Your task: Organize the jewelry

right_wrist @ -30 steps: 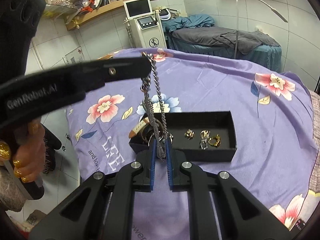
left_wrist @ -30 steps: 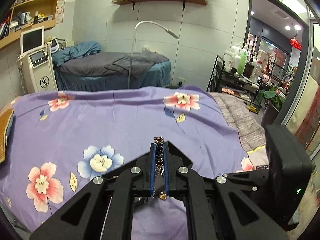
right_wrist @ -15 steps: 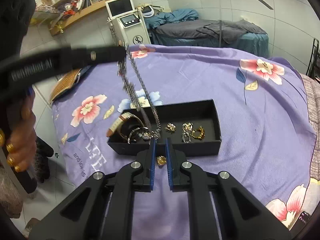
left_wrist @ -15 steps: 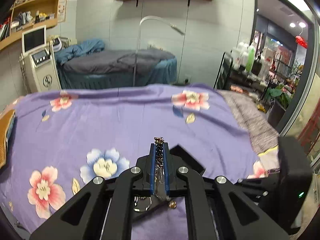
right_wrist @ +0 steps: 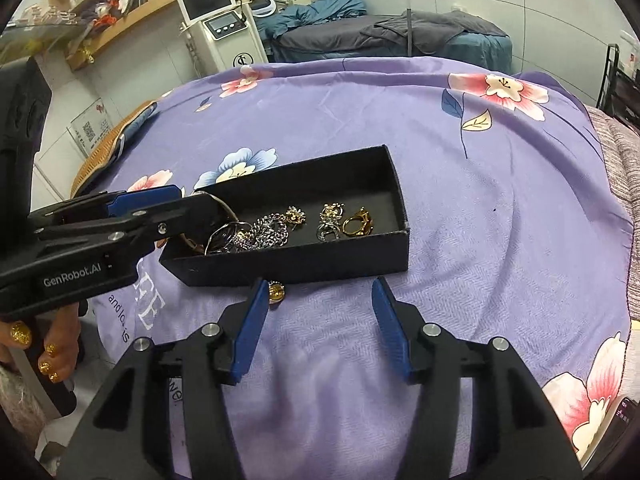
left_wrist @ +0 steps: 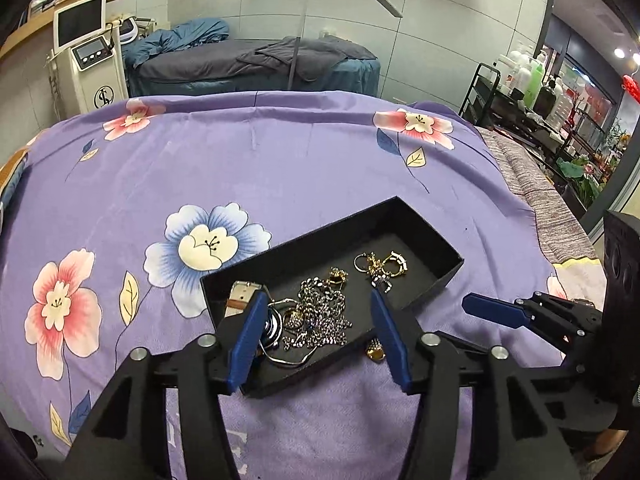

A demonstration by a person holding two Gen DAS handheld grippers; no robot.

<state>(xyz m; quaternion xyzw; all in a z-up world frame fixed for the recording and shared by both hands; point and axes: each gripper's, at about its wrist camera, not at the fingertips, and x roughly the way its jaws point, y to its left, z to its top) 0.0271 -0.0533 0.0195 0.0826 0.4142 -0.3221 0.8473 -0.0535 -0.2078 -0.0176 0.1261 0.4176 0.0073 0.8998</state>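
Note:
A black open box (left_wrist: pixel 450 270) (right_wrist: pixel 396 236) lies on the purple flowered bedspread. In it lie a heaped silver chain necklace (left_wrist: pixel 324 318) (right_wrist: pixel 266 232), a watch with a brown strap (left_wrist: pixel 240 300), bangles and gold earrings (left_wrist: pixel 382 266) (right_wrist: pixel 356 222). A small gold pendant (left_wrist: pixel 376 352) (right_wrist: pixel 276 292) lies on the cloth just outside the box's near wall. My left gripper (left_wrist: pixel 318 334) is open and empty over the box's near end. My right gripper (right_wrist: pixel 320 320) is open and empty in front of the box.
The bedspread (left_wrist: pixel 280 160) covers a wide bed. A white machine with a screen (left_wrist: pixel 86 68) and another bed (left_wrist: pixel 256 60) stand behind. A shelf cart with bottles (left_wrist: pixel 520 92) is at the right. A phone (right_wrist: pixel 624 416) lies at the bed's right edge.
Both grippers have opened and let go of the chain necklace, which dropped into the box. Both views have tilted down toward the box.

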